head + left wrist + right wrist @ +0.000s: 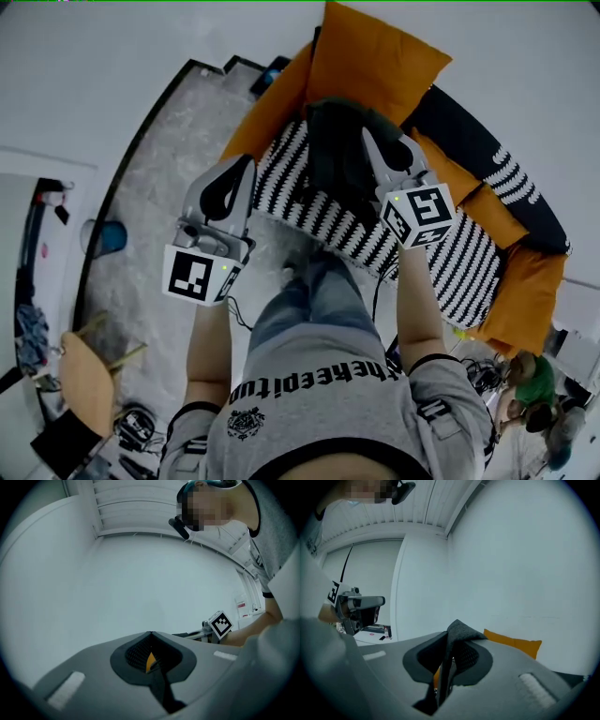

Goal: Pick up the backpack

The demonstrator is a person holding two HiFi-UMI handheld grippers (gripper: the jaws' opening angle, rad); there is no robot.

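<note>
Looking down in the head view: the dark backpack is over the striped blanket on the sofa, just below the big orange cushion. It lies between the two tongs. The right tongs reach in at the backpack's upper right edge, touching it. The left tongs are off to the bag's left, over the blanket's edge and apart from the bag. Whether the bag is clear of the sofa can't be told from here. The person's legs stand on the grey floor in front of the sofa.

Left gripper view: the left tongs have their tips together, narrow, with nothing seen pinched. A small orange sliver shows through the dark recess behind the tips. Beyond is the plain white wall, and the marker cube of the other gripper is at the right.

Right gripper view: the right tongs are clamped on a fold of dark grey woven backpack fabric. The fold sticks up between the jaws, and a strip of it runs down between them. The orange cushion peeks out just behind, and the left tongs are visible at the far left.
</note>
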